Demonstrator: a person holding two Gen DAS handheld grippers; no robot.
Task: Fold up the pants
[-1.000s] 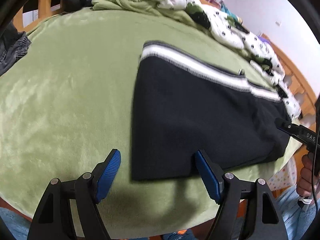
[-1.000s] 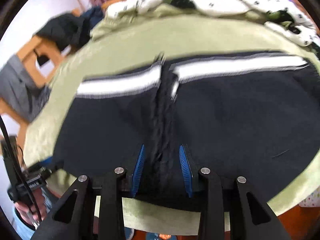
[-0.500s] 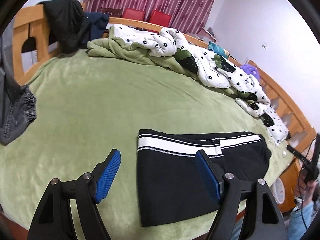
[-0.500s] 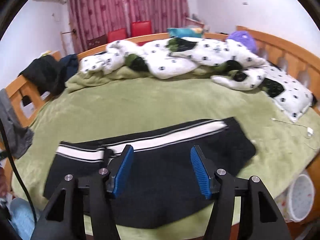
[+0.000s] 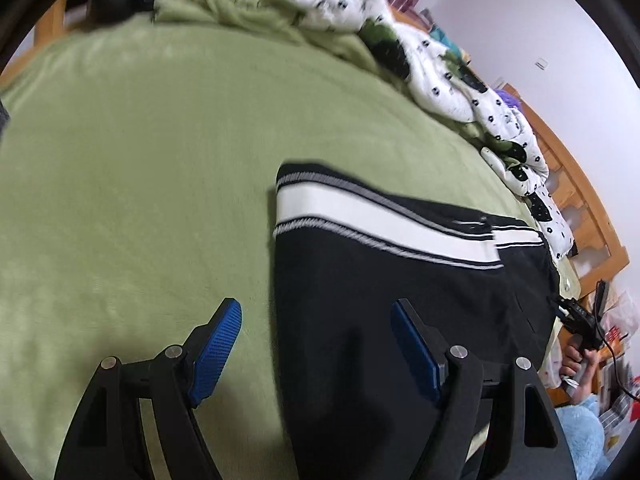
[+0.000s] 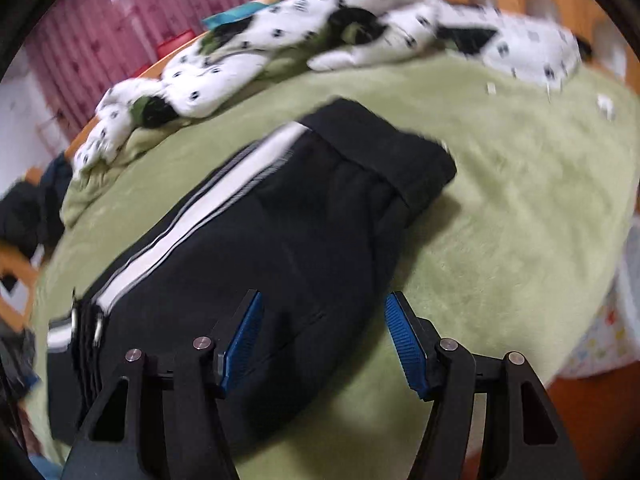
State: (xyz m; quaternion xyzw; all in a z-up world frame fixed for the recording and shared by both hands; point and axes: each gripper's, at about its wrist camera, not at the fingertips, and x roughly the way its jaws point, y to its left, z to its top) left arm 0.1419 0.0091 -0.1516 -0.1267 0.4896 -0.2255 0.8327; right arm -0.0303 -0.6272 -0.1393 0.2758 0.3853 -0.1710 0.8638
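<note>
Black pants (image 5: 400,300), white side stripe, folded flat on green blanket (image 5: 140,160) near bed edge.

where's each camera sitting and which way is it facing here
Left wrist: on the left gripper, angled down over the pants' end and the green blanket; its open blue pads show, plus the person's hand on the right gripper at far right.
Right wrist: on the right gripper, angled down over the pants' waistband end; open pads show.
Shared: pants, blanket, spotted quilt.

Green blanket (image 5: 140,160) on wooden bed (image 5: 576,184); white wall (image 5: 520,20); pink curtains (image 6: 92,36).
</note>
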